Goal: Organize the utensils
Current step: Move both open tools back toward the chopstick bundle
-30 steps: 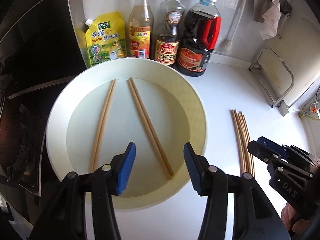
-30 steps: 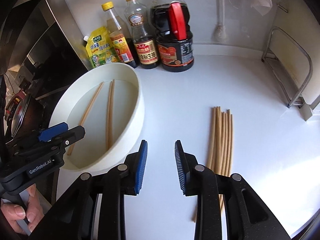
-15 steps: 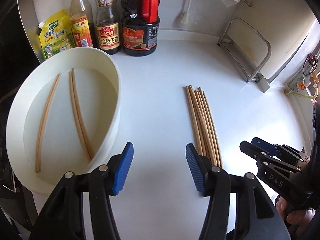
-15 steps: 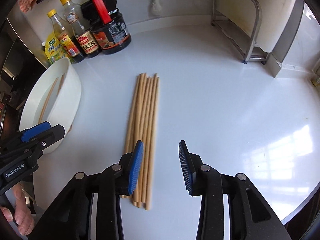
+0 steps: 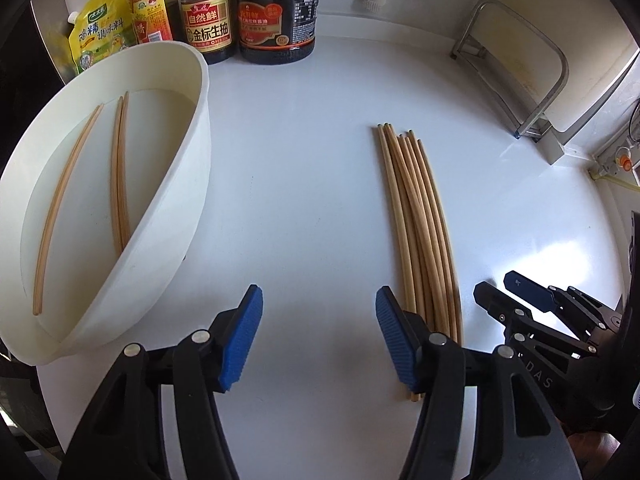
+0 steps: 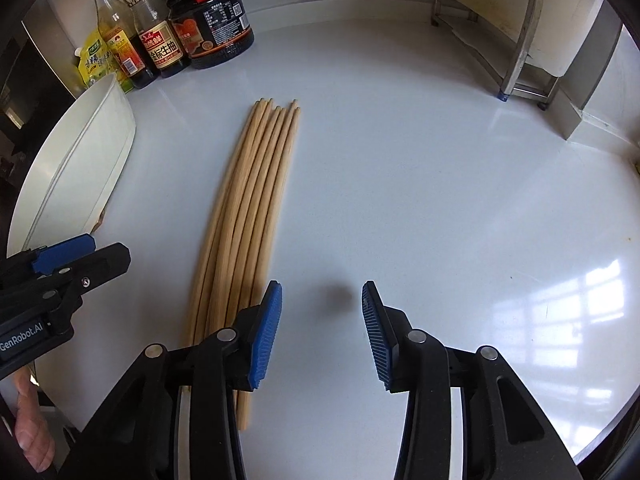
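**Both grippers empty, flanking the chopstick bundle**

Left gripper (image 5: 318, 334) and right gripper (image 6: 322, 334) — blue ribbed pads, jaws spread and opening, nothing between them. They sit either side of the bundle of thin round pale-wood chopsticks (image 5: 416, 224), laid parallel on the glossy white countertop (image 5: 296, 152), probably gathered there for sorting. Three more chopsticks (image 5: 118, 172) lie in the smooth white plastic basin (image 5: 200, 128) — likely next to fetch. Sauce bottles (image 5: 276, 8) stand by the wall.

A white countertop (image 5: 304, 184) carries bundled chopsticks (image 5: 416, 216), a white basin (image 5: 188, 184), and sauce bottles (image 5: 276, 12).
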`<act>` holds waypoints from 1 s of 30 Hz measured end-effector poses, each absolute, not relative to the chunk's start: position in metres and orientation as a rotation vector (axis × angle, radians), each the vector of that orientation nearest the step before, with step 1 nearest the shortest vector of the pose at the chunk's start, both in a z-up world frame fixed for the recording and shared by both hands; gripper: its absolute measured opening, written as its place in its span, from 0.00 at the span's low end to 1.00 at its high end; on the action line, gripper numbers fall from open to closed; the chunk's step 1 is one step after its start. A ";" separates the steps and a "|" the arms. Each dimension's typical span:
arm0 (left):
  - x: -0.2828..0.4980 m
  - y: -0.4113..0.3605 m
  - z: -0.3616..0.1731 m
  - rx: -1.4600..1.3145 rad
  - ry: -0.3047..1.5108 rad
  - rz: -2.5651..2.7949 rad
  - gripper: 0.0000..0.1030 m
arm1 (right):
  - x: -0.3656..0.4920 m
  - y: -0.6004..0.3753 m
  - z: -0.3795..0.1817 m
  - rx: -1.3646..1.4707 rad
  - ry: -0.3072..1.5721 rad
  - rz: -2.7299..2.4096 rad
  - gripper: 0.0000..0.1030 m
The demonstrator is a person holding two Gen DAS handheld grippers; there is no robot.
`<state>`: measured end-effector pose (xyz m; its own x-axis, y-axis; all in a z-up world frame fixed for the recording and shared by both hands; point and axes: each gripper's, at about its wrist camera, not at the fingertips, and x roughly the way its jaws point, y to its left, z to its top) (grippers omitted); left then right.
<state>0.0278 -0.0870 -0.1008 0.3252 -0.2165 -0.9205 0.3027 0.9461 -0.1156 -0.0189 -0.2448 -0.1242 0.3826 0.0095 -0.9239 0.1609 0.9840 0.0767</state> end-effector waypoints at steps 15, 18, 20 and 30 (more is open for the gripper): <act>0.025 -0.084 -0.104 0.070 1.187 -0.333 0.61 | -0.009 -0.230 -0.129 0.102 1.177 -0.074 0.42; 0.024 -0.086 -0.104 0.073 1.185 -0.339 0.61 | -0.011 -0.229 -0.131 0.093 1.179 -0.081 0.42; 0.023 -0.090 -0.104 0.075 1.182 -0.349 0.61 | -0.013 -0.231 -0.131 0.097 1.176 -0.086 0.42; 0.023 -0.113 -0.116 0.099 1.180 -0.371 0.61 | -0.021 -0.261 -0.133 0.122 1.158 -0.138 0.42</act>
<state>0.0234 -0.1132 -0.1158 0.3279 -0.2317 -0.9159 0.3346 0.9351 -0.1167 -0.0213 -0.2614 -0.1326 0.3945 -0.0456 -0.9177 0.1715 0.9849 0.0247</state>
